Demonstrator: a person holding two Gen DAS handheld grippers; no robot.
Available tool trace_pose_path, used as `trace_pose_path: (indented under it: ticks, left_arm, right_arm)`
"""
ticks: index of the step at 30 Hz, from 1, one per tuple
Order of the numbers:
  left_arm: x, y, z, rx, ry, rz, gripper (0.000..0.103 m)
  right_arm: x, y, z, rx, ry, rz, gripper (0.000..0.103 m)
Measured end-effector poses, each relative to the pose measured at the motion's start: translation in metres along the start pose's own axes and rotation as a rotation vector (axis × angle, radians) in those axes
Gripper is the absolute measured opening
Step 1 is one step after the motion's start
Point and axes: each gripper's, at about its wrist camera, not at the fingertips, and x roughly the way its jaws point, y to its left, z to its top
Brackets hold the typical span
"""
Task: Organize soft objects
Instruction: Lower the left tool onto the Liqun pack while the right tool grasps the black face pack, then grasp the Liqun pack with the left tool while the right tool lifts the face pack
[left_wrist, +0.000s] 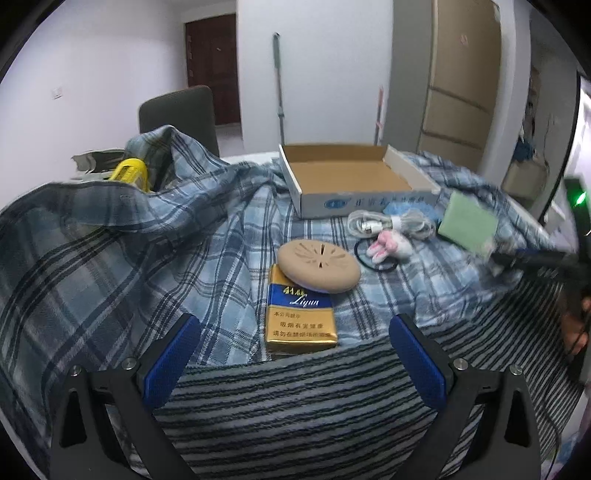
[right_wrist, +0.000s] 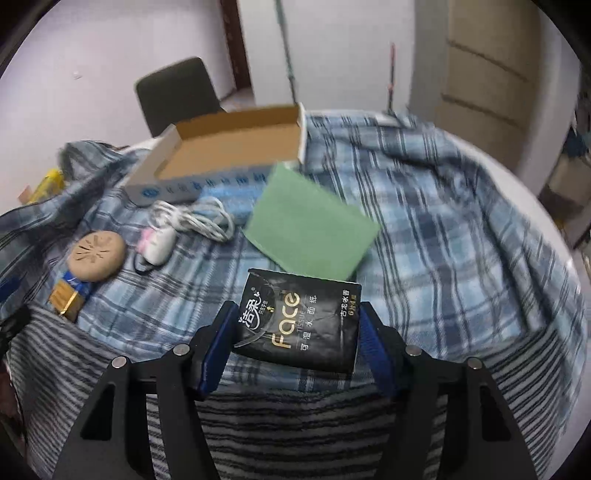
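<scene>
So, in the left wrist view my left gripper (left_wrist: 293, 363) has its fingers spread wide with nothing between them, low over the striped cloth (left_wrist: 295, 406) at the near edge of the surface. Ahead, the cardboard box (left_wrist: 351, 177) looks bare inside, so I judge nothing is sorted yet. The cigarette pack (left_wrist: 301, 314) lies on the plaid cloth (left_wrist: 110, 258) with the round tan pad (left_wrist: 318, 266) resting on its far end; beyond are the plush bunny (left_wrist: 388, 247), the white cable (left_wrist: 388, 223) and the green sponge (left_wrist: 469, 221), all outside the box.

In the right wrist view my right gripper (right_wrist: 295, 350) has its fingers clenched on the black tissue pack (right_wrist: 299, 321), held above the plaid cloth, well short of the box (right_wrist: 229, 151). The green sponge (right_wrist: 310, 229) sits just beyond it. I reckon this pack is the first soft item to go in; the sponge, bunny and pad remain
</scene>
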Motion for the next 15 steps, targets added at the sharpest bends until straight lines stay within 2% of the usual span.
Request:
trace_pose_path:
  ticks: [6, 9, 12, 15]
  left_arm:
    - [0.027, -0.002, 0.015, 0.041, 0.092, -0.041, 0.102]
    - [0.040, -0.002, 0.021, 0.047, 0.127, -0.031, 0.093]
    - [0.053, 0.000, 0.024, 0.041, 0.159, -0.036, 0.093]
    - [0.065, 0.000, 0.023, 0.052, 0.187, -0.017, 0.088]
  right_arm:
    - [-0.024, 0.014, 0.008, -0.097, -0.090, -0.013, 0.064]
    - [-0.024, 0.020, 0.010, -0.118, -0.098, 0.001, 0.064]
    - [-0.021, 0.024, 0.010, -0.132, -0.100, 0.004, 0.064]
    - [-0.019, 0.024, 0.007, -0.140, -0.091, 0.014, 0.064]
